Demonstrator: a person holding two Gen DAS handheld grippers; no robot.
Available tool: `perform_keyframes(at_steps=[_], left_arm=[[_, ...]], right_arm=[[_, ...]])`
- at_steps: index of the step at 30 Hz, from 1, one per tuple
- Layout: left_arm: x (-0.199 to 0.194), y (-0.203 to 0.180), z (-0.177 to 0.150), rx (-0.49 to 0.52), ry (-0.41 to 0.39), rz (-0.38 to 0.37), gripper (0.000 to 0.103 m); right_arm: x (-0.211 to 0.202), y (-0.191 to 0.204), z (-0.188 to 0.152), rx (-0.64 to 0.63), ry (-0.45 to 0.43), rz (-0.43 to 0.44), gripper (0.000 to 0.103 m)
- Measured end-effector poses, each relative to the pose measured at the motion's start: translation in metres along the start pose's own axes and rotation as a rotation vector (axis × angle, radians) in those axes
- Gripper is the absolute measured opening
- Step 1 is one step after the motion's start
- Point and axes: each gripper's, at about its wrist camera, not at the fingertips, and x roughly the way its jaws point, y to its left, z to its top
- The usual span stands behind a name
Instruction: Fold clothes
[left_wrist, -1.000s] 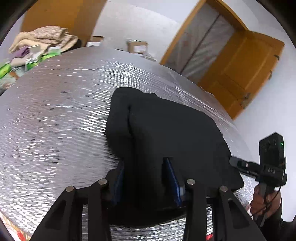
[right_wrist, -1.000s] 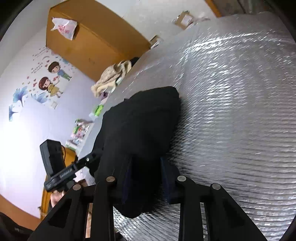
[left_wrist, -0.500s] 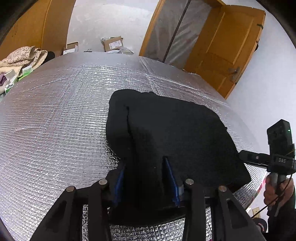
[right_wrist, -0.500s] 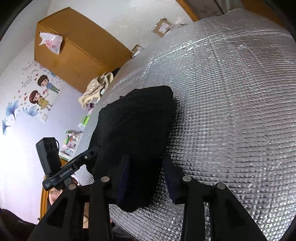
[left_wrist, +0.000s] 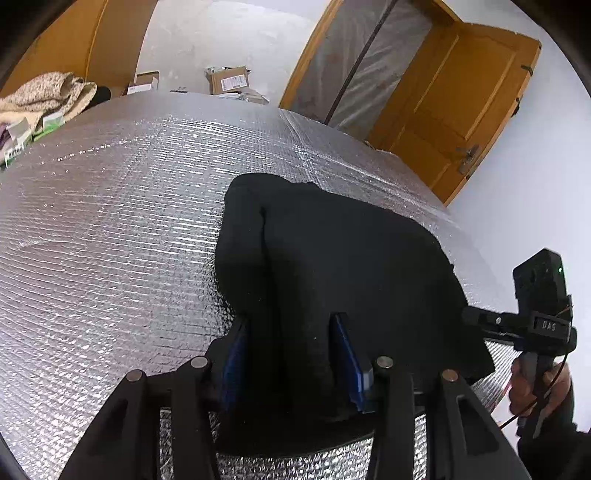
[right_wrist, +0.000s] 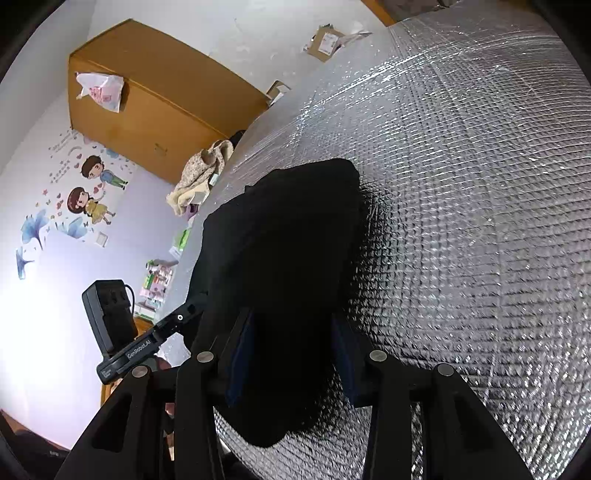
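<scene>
Left wrist view shows the black cloth (left_wrist: 332, 266) mid-frame on the silver table (left_wrist: 110, 221). Both the left gripper (left_wrist: 291, 354) and right gripper (right_wrist: 291, 350) have just been opening around its near edge, so the fold may flop open.

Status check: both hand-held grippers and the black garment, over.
Left hand-held gripper and right hand-held gripper both straddle the near edge of the black garment, jaws just opening. Garment lies bunched on the silver mat. Nothing in the way.

Silver quilted surface (left_wrist: 110, 229); folded black garment (left_wrist: 332, 258) lies on it.
</scene>
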Motion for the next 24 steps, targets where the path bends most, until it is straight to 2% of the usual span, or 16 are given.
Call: perform_keyframes(at_steps=[4,6,7,10,13,15,17,18,21,22,24], left_arm=[[0.004,0.002,0.005,-0.014,0.004,-0.017,0.046],[0.004,0.002,0.007,-0.016,0.002,-0.024,0.037],[0.003,0.003,0.009,-0.018,-0.002,-0.029,0.033],[-0.005,0.006,0.010,-0.030,-0.026,-0.052,0.030],[-0.013,0.008,0.013,-0.041,-0.046,-0.072,0.030],[-0.007,0.009,0.014,-0.055,-0.029,-0.064,0.032],[0.000,0.016,0.011,-0.092,0.009,-0.046,0.039],[0.000,0.020,0.009,-0.111,0.005,-0.059,0.040],[-0.004,0.025,0.006,-0.139,-0.011,-0.078,0.041],[-0.004,0.025,0.006,-0.142,-0.014,-0.078,0.041],[-0.001,0.026,0.007,-0.154,-0.016,-0.083,0.041]], right_arm=[[0.003,0.001,0.001,0.011,-0.004,-0.001,0.042],[0.004,0.005,0.001,0.015,-0.006,-0.010,0.042],[0.004,0.007,0.001,0.009,-0.011,-0.017,0.038],[0.000,0.013,0.002,-0.015,-0.034,-0.028,0.031],[-0.004,0.015,0.007,-0.021,-0.054,-0.015,0.030],[-0.002,0.012,0.008,-0.011,-0.047,-0.013,0.030],[0.001,0.008,0.009,0.000,-0.035,-0.011,0.030],[0.003,0.007,0.009,0.005,-0.026,-0.008,0.030],[0.005,0.002,0.009,0.025,-0.009,0.002,0.036],[0.005,0.000,0.010,0.030,-0.005,0.000,0.041],[0.006,0.000,0.010,0.024,0.002,0.000,0.041]])
